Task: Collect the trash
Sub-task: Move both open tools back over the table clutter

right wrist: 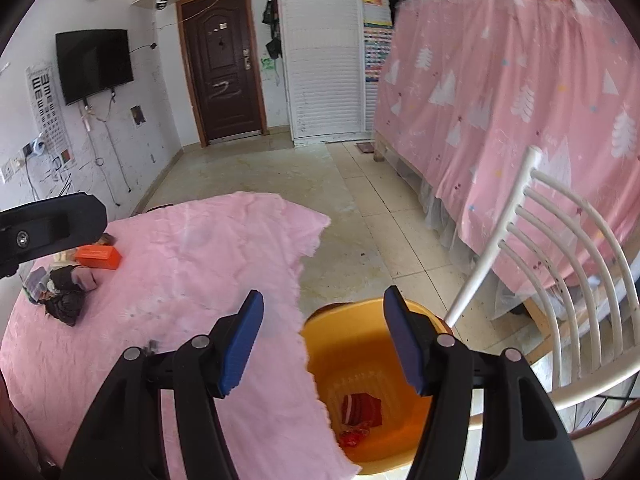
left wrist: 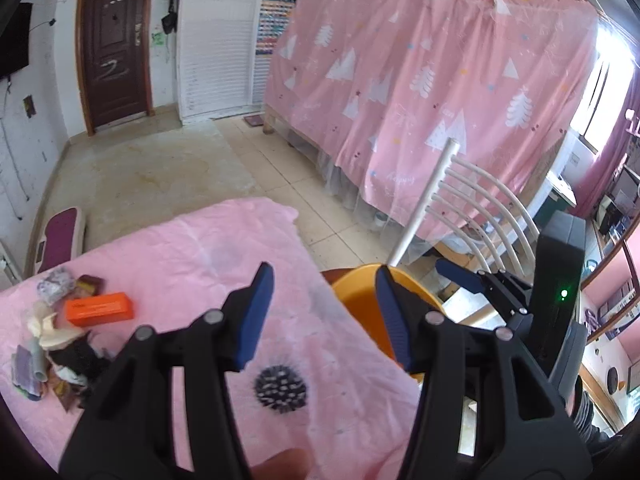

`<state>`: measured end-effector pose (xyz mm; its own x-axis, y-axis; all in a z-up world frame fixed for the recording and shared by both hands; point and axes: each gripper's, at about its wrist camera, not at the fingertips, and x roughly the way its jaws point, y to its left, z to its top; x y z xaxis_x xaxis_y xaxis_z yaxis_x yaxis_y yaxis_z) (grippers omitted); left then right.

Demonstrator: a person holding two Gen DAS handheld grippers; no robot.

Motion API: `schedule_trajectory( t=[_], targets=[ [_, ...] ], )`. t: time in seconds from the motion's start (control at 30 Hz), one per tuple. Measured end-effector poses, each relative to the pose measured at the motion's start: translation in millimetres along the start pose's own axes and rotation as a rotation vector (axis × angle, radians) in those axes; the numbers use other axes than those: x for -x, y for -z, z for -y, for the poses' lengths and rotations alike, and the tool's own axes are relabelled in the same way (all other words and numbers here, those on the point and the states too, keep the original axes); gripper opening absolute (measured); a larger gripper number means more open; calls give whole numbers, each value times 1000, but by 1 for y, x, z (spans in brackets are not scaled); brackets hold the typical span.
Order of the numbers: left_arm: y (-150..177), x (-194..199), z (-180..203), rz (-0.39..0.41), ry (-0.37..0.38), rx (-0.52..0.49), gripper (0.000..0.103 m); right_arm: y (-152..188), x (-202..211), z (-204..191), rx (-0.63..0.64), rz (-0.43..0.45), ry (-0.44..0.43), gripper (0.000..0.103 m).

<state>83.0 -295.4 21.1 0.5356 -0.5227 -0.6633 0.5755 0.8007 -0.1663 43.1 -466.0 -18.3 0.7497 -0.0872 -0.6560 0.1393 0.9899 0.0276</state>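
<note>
My right gripper (right wrist: 322, 344) is right up in the lens, jaws apart with nothing between them, hanging over the orange bin (right wrist: 320, 330) that sits just off the edge of the table. Down in the bin there's already a red scrap (right wrist: 362, 408) with another crumpled bit below it, so I'd say I'm in the gap between drop-offs: one piece is in, the next one isn't picked yet.

My left gripper (left wrist: 324, 316) is the same story, jaws apart and empty, hovering over the pink tablecloth (left wrist: 200, 248) near the bin side. Just under it there's a dark spiky round thing (left wrist: 281, 390) on the cloth. Can't tell if it's a loose bit of trash or a print on the fabric, too blurry.

The real target is the pile of trash (left wrist: 60, 344) at the far-left end of the table: an orange box (left wrist: 100, 309), some crumpled wrappers and dark scraps all bunched together and touching. It's well apart from both grippers, with the bin on the opposite side.

So next move, as I see it: swing a gripper back across the table to the pile, pick one piece off the edge so I don't drag the rest, then carry it over to the bin.
</note>
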Motion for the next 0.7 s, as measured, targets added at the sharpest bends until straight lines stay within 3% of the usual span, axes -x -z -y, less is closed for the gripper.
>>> schedule_trajectory(
  t=[0.4, 0.7],
  targets=[
    [19, 50, -100, 39, -123, 115, 51, -24, -3, -114, 165, 9, -64, 52],
    [37, 82, -172, 45, -195, 214, 51, -24, -11, -197, 267, -23, -134, 52]
  ],
)
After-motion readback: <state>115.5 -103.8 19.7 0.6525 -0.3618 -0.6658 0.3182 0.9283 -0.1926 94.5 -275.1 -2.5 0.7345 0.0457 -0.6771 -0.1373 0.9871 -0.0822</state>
